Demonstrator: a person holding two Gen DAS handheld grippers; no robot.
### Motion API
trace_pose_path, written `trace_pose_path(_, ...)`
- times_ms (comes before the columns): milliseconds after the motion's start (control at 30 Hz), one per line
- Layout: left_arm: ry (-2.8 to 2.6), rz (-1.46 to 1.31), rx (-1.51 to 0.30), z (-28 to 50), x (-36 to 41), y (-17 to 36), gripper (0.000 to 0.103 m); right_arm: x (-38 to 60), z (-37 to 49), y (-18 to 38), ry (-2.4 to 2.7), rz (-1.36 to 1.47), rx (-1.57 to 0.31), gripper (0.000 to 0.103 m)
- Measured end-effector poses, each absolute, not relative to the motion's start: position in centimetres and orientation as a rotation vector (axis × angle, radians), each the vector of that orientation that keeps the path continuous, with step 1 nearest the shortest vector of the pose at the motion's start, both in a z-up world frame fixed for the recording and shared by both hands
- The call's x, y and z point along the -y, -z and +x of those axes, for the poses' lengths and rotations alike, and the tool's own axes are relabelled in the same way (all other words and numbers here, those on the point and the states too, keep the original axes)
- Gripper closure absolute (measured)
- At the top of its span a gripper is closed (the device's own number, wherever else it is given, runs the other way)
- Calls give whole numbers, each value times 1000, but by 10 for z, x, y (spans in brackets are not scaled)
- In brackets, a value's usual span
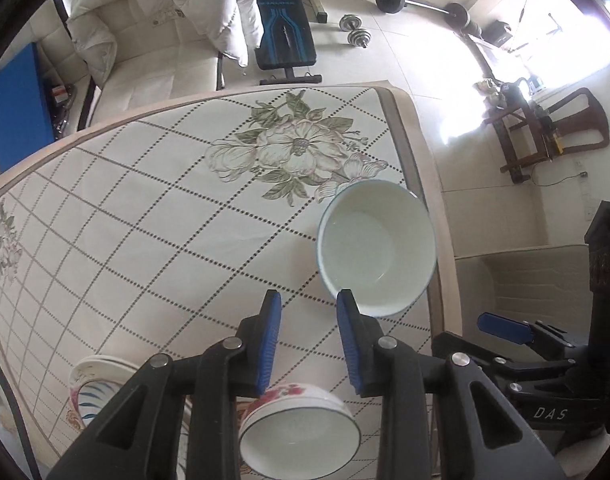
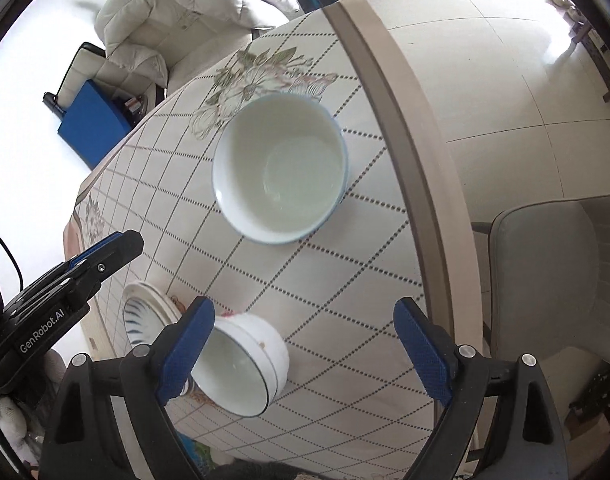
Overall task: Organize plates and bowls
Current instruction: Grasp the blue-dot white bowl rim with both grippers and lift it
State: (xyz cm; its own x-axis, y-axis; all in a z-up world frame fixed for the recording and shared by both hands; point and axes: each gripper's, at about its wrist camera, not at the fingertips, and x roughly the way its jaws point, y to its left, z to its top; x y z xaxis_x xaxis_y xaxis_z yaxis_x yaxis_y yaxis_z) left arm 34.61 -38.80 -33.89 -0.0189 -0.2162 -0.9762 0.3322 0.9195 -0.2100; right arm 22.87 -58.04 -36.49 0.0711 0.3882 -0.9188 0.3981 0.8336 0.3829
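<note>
Nearest to us, just under the left gripper [image 1: 309, 340], sits the floral bowl [image 1: 301, 428], tipped on its side with its mouth toward us; the jaws above it stand narrowly parted and hold nothing. Below the right gripper's [image 2: 305, 352] left jaw the same bowl shows, and those jaws are spread wide and empty (nothing lies between them but bare cloth). Left of both pairs of jaws, a short stack of plates [image 1: 91, 388] with blue feathered markings rests on the surface [image 1: 145, 208], probably as the start of a sorted pile. Farther ahead of the jaws, toward the surface's right edge, the large blue-rimmed bowl [image 2: 281, 172] stands upright and well apart from the rest. We judge that it waits there as the base for nesting, so the tipped bowl would need righting first.
</note>
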Motion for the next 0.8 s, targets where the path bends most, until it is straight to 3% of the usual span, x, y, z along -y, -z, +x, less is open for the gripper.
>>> trace_pose_path(433, 522, 0, -1745, 391, 435, 407, 77, 605, 292, 424, 55, 633, -1612, 12)
trace_pose_path(600, 540, 37, -1732, 394, 449, 404, 78, 603, 301, 437, 45, 640, -1628, 25)
trace_pose_path(667, 541, 42, -1741, 394, 450, 404, 78, 602, 304, 442, 42, 647, -1635, 36)
trace_pose_path(800, 552, 40, -1751, 393, 446, 401, 78, 601, 308, 446, 32, 654, -1645, 37)
